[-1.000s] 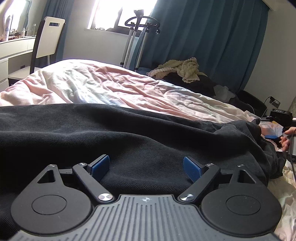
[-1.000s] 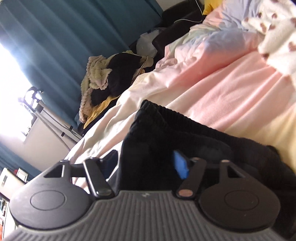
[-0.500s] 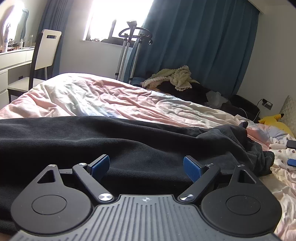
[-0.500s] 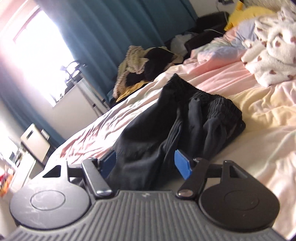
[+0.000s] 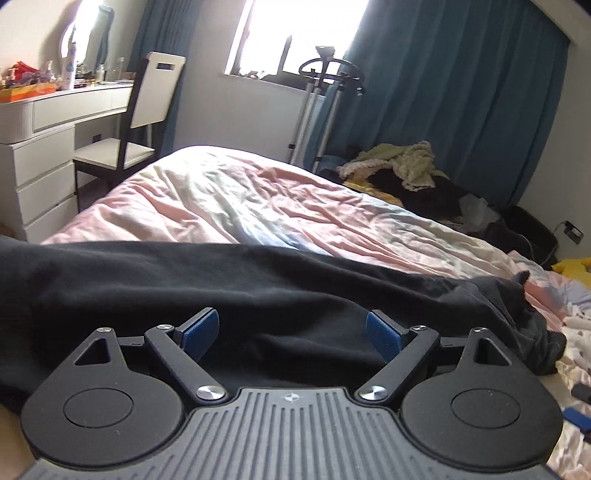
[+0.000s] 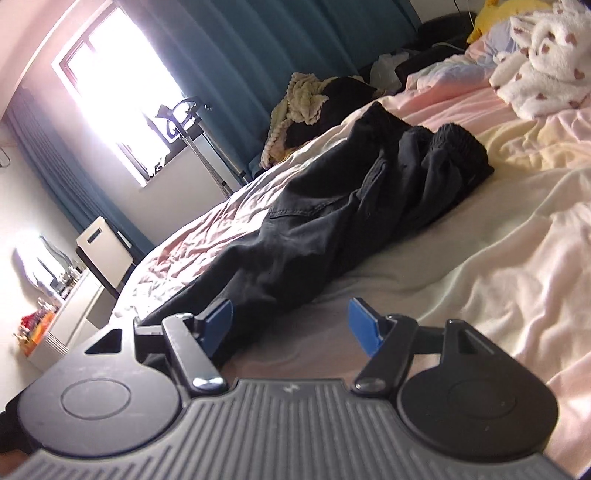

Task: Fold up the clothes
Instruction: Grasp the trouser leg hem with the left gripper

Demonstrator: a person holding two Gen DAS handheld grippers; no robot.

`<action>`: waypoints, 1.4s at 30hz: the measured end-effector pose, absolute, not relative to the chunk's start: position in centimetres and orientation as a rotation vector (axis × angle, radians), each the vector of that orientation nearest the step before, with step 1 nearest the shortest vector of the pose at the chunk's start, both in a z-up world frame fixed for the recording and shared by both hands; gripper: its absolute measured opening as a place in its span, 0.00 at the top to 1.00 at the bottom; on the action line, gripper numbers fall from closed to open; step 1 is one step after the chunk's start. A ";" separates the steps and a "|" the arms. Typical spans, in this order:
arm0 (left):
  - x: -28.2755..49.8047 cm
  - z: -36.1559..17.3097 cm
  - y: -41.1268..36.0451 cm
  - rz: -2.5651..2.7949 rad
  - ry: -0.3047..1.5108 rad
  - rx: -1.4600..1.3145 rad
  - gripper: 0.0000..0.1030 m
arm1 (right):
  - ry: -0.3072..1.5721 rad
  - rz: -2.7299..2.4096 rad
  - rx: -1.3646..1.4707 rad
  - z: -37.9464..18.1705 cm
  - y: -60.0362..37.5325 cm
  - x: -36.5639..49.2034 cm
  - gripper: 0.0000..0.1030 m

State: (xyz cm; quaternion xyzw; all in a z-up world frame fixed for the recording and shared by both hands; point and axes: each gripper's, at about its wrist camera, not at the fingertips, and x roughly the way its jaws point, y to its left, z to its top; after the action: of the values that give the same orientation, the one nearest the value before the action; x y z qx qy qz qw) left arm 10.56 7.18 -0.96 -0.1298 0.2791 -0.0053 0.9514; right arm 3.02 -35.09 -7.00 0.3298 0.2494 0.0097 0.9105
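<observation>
both tools agape, left tool over black trousers, right tool beside

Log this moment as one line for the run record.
step: fold not started | black cotton trousers: lying flat, bunched at waistband | left tongs: open | right tongs: open

Blown-out window glare; fisheye-bent, softened edges.

Bright window, teal curtains, white dresser and chair.
</observation>
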 end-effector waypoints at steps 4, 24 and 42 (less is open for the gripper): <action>11.8 2.1 14.3 0.024 0.594 -0.346 0.13 | 0.538 0.038 0.695 -7.7 -35.1 3.3 0.31; 19.9 -1.7 36.8 0.294 1.024 -0.804 0.39 | 0.651 0.126 0.790 -9.3 -33.4 6.4 0.12; 19.3 3.2 33.4 0.290 0.843 -0.648 0.97 | 0.711 0.186 0.761 -10.6 -31.9 8.4 0.12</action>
State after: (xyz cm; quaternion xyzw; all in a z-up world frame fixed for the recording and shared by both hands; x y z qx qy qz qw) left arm 19.30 33.37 3.16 -0.3079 0.4005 0.1377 0.8520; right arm 8.44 -31.91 -10.56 0.3629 0.3391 0.0888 0.8634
